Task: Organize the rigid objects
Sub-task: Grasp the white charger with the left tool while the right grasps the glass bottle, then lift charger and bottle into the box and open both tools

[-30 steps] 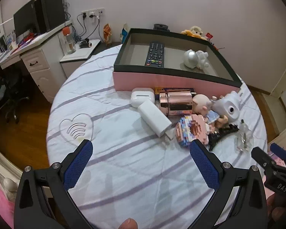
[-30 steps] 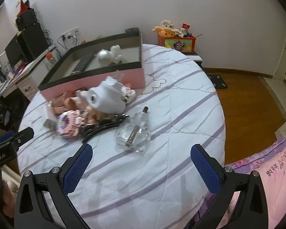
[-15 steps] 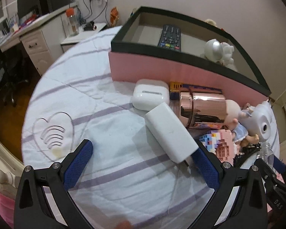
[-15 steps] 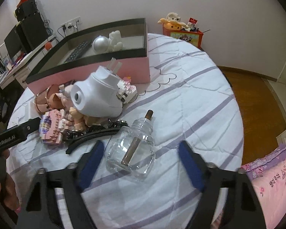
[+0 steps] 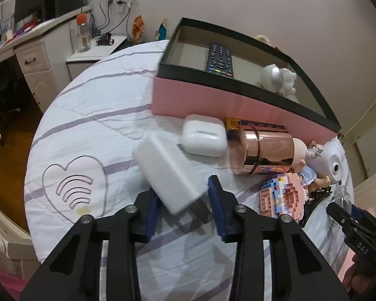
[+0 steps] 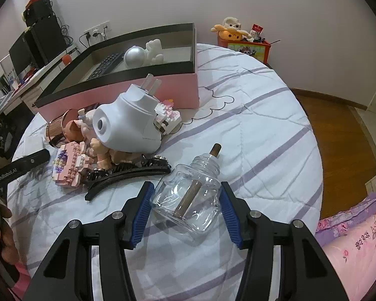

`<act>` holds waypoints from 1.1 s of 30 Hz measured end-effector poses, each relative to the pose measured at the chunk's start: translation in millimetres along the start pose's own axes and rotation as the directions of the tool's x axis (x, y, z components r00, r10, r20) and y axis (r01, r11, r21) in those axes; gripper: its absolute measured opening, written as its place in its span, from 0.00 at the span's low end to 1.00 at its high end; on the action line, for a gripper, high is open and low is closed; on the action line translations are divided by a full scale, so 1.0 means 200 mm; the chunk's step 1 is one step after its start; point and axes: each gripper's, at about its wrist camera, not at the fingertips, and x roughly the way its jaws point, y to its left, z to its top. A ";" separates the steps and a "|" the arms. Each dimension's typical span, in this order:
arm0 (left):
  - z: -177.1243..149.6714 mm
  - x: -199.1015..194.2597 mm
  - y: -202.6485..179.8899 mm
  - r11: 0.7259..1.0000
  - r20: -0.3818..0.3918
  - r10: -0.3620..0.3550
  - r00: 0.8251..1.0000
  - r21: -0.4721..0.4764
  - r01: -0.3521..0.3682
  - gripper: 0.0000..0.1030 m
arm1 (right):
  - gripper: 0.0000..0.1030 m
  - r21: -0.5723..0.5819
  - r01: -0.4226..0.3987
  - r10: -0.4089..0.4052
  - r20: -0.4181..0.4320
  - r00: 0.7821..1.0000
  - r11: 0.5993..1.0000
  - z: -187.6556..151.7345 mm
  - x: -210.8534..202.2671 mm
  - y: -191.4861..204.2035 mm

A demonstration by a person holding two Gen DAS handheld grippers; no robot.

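Blue pads on the left gripper sit either side of the near end of the white charger block, jaws narrowed around it but with a sliver of gap on the right pad, so I can't call it a firm clamp. The block lies tilted on the striped bedsheet, running away from the fingers toward the white earbud case just ahead, with the rose-gold canister ahead and to the right.

Over on the other side, the right gripper brackets the clear glass bottle, which lies on its side with its brown wick pointing away; both pads look just shy of the glass, so those jaws read as partly open, nothing held.

Beyond both sets of fingers stands the pink box, its dark rim well above the sheet, remote control and silver-helmeted figure inside.

Risks now: the left pads catch only the charger's end, so it could pivot and drop on the lift, or nudge the earbud case. Glass is smooth and rounded; an off-centre squeeze could squirt the bottle forward into the black hair clip. The soft bedding gives no firm backing.
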 end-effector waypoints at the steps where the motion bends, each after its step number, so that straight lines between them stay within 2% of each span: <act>1: 0.00 -0.01 0.01 1.000 0.002 -0.001 1.000 0.001 0.001 0.30 | 0.52 0.004 -0.003 0.003 0.000 1.000 1.000 0.00 -0.01 0.00; 7: -0.05 -0.08 0.05 1.000 0.020 -0.003 1.000 0.021 0.003 0.26 | 0.52 0.021 -0.013 0.013 0.009 1.000 1.000 -0.01 -0.05 -0.03; 11: -0.04 -0.04 0.06 0.999 -0.008 0.009 1.000 0.036 -0.009 0.27 | 0.52 0.026 -0.011 0.010 0.007 1.000 1.000 -0.01 -0.05 -0.04; 12: -0.03 -0.05 0.06 1.000 0.000 0.010 1.000 0.030 -0.010 0.33 | 0.52 0.027 -0.010 0.010 0.004 1.000 1.000 -0.01 -0.04 -0.04; 13: -0.02 -0.04 0.06 1.000 0.000 0.002 1.000 0.021 -0.002 0.47 | 0.52 0.027 -0.010 0.010 0.002 1.000 1.000 -0.01 -0.04 -0.04; 15: 0.01 -0.04 0.06 1.000 0.020 -0.013 1.000 0.001 0.013 0.56 | 0.52 0.024 -0.008 0.008 -0.002 1.000 1.000 -0.02 -0.04 -0.04; 17: 0.03 -0.02 0.06 1.000 0.023 -0.023 0.999 -0.006 0.023 0.53 | 0.52 0.021 -0.008 0.008 -0.004 1.000 1.000 -0.02 -0.03 -0.03; 18: 0.03 -0.01 0.07 0.999 0.017 -0.029 0.999 -0.016 0.029 0.43 | 0.52 0.019 -0.008 0.008 -0.005 1.000 1.000 -0.02 -0.03 -0.03; 19: 0.03 0.01 0.07 0.999 0.012 -0.028 1.000 -0.025 0.029 0.26 | 0.52 0.018 -0.009 0.009 -0.006 1.000 1.000 -0.02 -0.03 -0.03; 20: 0.03 0.02 0.08 0.999 0.007 -0.028 1.000 -0.027 0.028 0.22 | 0.52 0.017 -0.011 0.011 -0.006 1.000 1.000 -0.02 -0.03 -0.03; 23: 0.02 0.00 0.09 0.999 0.016 -0.043 0.999 -0.033 0.043 0.22 | 0.52 0.012 -0.015 0.015 -0.004 1.000 1.000 -0.01 -0.04 -0.03; 33: 0.03 -0.18 0.04 0.999 0.089 -0.013 0.996 0.051 0.008 0.22 | 0.52 0.004 -0.068 0.068 0.024 0.997 0.998 0.05 -0.11 0.01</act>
